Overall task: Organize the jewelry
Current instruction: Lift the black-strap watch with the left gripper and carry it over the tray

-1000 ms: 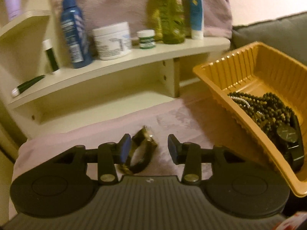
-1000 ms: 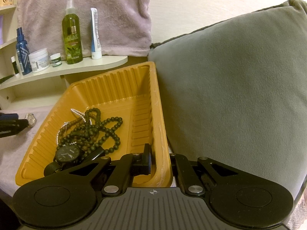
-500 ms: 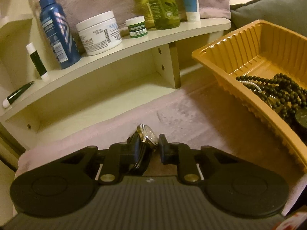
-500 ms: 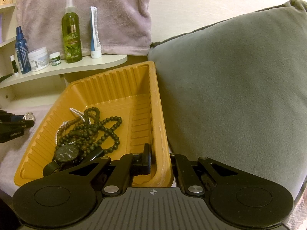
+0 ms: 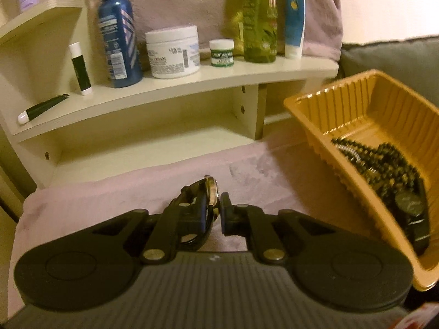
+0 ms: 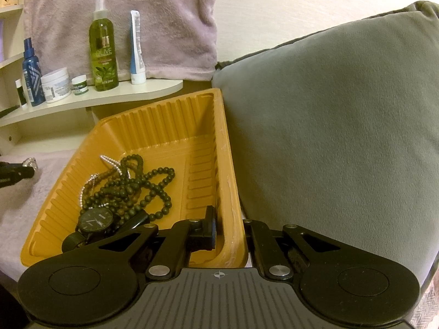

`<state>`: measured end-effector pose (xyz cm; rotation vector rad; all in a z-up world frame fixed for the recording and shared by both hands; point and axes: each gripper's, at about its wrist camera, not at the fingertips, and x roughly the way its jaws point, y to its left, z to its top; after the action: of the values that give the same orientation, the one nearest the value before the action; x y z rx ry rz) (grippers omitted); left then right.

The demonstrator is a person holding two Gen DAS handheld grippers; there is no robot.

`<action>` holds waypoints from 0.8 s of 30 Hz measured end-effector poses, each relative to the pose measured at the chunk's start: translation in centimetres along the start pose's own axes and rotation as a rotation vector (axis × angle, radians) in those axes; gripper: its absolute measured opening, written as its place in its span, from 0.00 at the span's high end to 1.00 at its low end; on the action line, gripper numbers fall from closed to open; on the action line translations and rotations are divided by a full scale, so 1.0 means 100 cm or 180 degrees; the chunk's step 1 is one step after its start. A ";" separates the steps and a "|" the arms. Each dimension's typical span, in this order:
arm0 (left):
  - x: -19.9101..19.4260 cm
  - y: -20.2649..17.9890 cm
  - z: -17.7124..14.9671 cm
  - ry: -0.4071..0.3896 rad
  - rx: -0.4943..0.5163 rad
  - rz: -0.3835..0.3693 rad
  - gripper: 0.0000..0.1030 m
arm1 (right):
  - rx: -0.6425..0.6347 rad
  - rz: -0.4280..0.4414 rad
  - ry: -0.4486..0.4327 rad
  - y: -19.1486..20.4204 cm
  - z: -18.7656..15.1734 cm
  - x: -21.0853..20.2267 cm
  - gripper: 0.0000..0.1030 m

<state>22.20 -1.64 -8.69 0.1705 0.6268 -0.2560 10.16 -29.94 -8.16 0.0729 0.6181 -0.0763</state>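
— Since a second ago, what has changed?
— One second back the left tongs (image 5: 213,213) stood spread around the watch (image 5: 209,192) on the pink cloth (image 5: 109,192). Now they are pressed onto it, the case pinched edge-on between the pads, the strap looping back beside the left finger.
— And the right tongs (image 6: 227,233)?
— They have not shifted. They pinch the near right wall of the yellow tray (image 6: 230,192), one finger inside, one outside against the gray cushion (image 6: 329,137).
— What lies in the tray?
— A tangle of dark beads (image 6: 131,189) with a silver chain (image 6: 108,161) running through it, and a black watch (image 6: 94,220) at the near end.
— Where is the held watch relative to the tray?
— To its left, over the cloth, well apart from the rim. From the right wrist view it shows small at the left edge.
— Behind all that?
— A cream shelf (image 5: 192,87) with a blue bottle (image 5: 118,33), a white jar (image 5: 172,52), a small green jar (image 5: 221,53), a green bottle (image 5: 259,19) and a tube (image 5: 295,13).
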 end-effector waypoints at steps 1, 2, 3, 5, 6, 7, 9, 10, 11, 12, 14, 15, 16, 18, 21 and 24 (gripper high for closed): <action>-0.003 0.000 0.001 -0.0013 -0.0019 -0.0007 0.92 | 0.0000 0.0002 -0.0002 0.000 0.000 0.000 0.94; -0.005 -0.001 0.003 -0.0023 -0.0040 -0.0019 0.92 | 0.0000 0.0000 -0.0001 0.000 0.000 0.000 0.94; -0.008 -0.001 0.004 -0.0032 -0.0068 -0.0036 0.92 | 0.0002 0.0000 -0.0001 0.000 0.000 0.000 0.94; -0.013 -0.002 0.008 -0.0058 -0.0097 -0.0064 0.92 | 0.0001 0.0001 -0.0004 0.000 0.000 0.000 0.94; -0.016 -0.003 0.009 -0.0073 -0.0093 -0.0067 0.92 | 0.0002 0.0000 -0.0004 0.000 0.000 0.000 0.94; -0.018 -0.004 0.011 -0.0084 -0.0097 -0.0078 0.92 | 0.0007 0.0001 -0.0005 0.000 0.000 0.000 0.94; -0.022 -0.006 0.013 -0.0104 -0.0116 -0.0114 0.92 | 0.0017 0.0007 -0.0009 0.000 -0.001 0.000 0.94; -0.023 -0.008 0.014 -0.0110 -0.0113 -0.0120 0.92 | 0.0019 0.0009 -0.0010 -0.001 -0.001 0.000 0.94; -0.025 -0.010 0.015 -0.0123 -0.0108 -0.0131 0.92 | 0.0020 0.0010 -0.0012 -0.001 -0.002 -0.001 0.94; -0.027 -0.011 0.016 -0.0135 -0.0112 -0.0144 0.92 | 0.0022 0.0011 -0.0013 -0.001 -0.002 -0.001 0.94; -0.030 -0.016 0.018 -0.0151 -0.0111 -0.0181 0.92 | 0.0027 0.0016 -0.0017 -0.002 -0.002 -0.002 0.94; -0.032 -0.017 0.019 -0.0161 -0.0112 -0.0191 0.92 | 0.0029 0.0017 -0.0019 -0.001 -0.002 -0.002 0.94; -0.033 -0.019 0.020 -0.0174 -0.0117 -0.0211 0.92 | 0.0031 0.0019 -0.0022 -0.001 -0.002 -0.003 0.94; -0.036 -0.022 0.022 -0.0187 -0.0126 -0.0251 0.92 | 0.0034 0.0023 -0.0028 -0.001 -0.002 -0.003 0.94; -0.039 -0.028 0.026 -0.0210 -0.0125 -0.0303 0.92 | 0.0047 0.0033 -0.0034 -0.001 -0.002 -0.004 0.94; -0.043 -0.034 0.031 -0.0230 -0.0150 -0.0402 0.92 | 0.0053 0.0048 -0.0038 -0.002 -0.003 -0.004 0.94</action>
<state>19.58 -4.85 -3.94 0.0762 0.5721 -0.3673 9.63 -30.09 -8.18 0.0933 0.6049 -0.0673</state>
